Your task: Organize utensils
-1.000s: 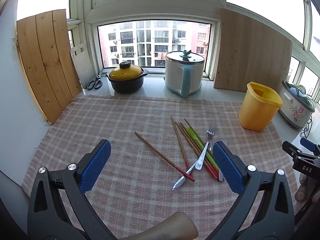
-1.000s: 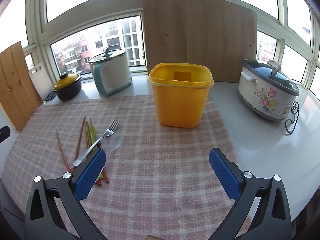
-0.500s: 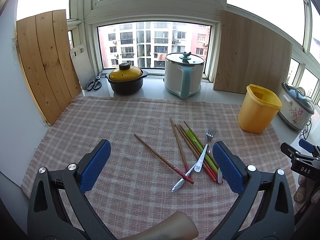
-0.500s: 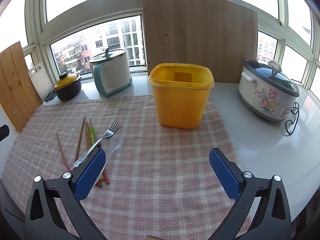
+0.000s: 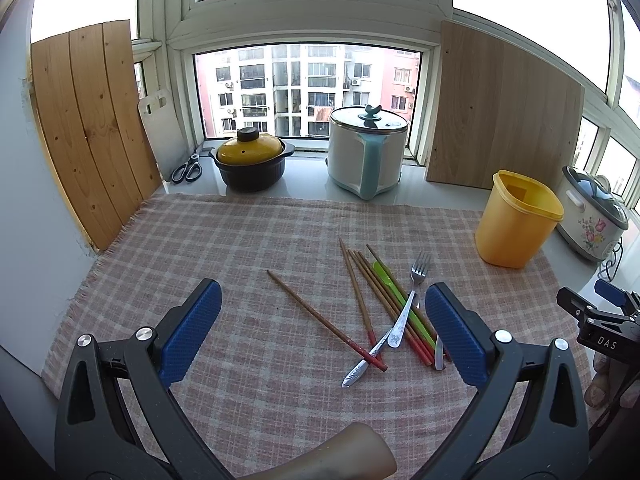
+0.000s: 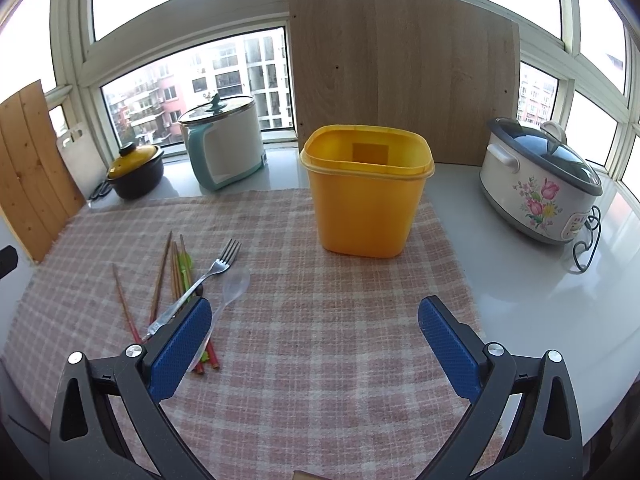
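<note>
Both tongs stand wide open and hold nothing. The left tongs [image 5: 320, 332] hang above the checked cloth [image 5: 240, 240] that covers the bench, their blue pads spread across the lower half of the left wrist view. Between and just beyond those pads, right of centre in that frame, lies the loose heap of utensils: several wooden chopsticks [image 5: 362, 292] with red ends, one chopstick [image 5: 324, 320] lying apart to the left and crossing the others at its red tip, a green stick [image 5: 400, 300] among them, and a metal fork [image 5: 408, 300] laid over the pile with its tines pointing away.

The right tongs [image 6: 314, 348] fill the lower part of the right wrist view, the left pad covering the near ends of the chopsticks. A clear plastic spoon [image 6: 236, 286] lies just beside the fork there. The yellow container [image 6: 366, 200] stands upright and open on the cloth at centre frame, well apart from the heap.
</note>
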The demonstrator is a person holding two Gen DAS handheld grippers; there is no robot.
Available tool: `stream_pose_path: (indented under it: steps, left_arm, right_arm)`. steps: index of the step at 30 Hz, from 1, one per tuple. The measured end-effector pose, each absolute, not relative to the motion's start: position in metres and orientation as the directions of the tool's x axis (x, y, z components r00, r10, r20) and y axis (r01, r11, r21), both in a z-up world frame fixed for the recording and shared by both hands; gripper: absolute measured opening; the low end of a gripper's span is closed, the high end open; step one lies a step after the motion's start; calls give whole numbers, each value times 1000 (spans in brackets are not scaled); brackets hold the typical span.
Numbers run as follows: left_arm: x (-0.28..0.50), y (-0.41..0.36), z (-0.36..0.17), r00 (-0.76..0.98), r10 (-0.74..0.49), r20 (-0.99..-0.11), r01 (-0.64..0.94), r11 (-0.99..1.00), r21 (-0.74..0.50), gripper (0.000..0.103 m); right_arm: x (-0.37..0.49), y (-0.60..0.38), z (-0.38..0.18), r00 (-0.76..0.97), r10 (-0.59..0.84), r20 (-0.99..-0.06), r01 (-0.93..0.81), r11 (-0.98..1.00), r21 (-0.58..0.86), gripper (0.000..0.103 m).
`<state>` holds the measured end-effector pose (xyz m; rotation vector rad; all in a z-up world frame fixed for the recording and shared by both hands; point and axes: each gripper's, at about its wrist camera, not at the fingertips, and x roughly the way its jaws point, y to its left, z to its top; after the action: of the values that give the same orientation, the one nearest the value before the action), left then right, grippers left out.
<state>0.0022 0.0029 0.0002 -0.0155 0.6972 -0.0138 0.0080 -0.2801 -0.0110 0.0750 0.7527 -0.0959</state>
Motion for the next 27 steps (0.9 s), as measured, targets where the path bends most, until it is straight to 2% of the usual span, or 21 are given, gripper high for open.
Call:
stream_pose_path:
  steps: [27]
  left_arm:
    - [2, 4, 0, 766, -21, -642, 9, 1000, -23, 103]
  right_arm:
    - [11, -277, -15, 712, -56, -700, 115, 993, 37, 102]
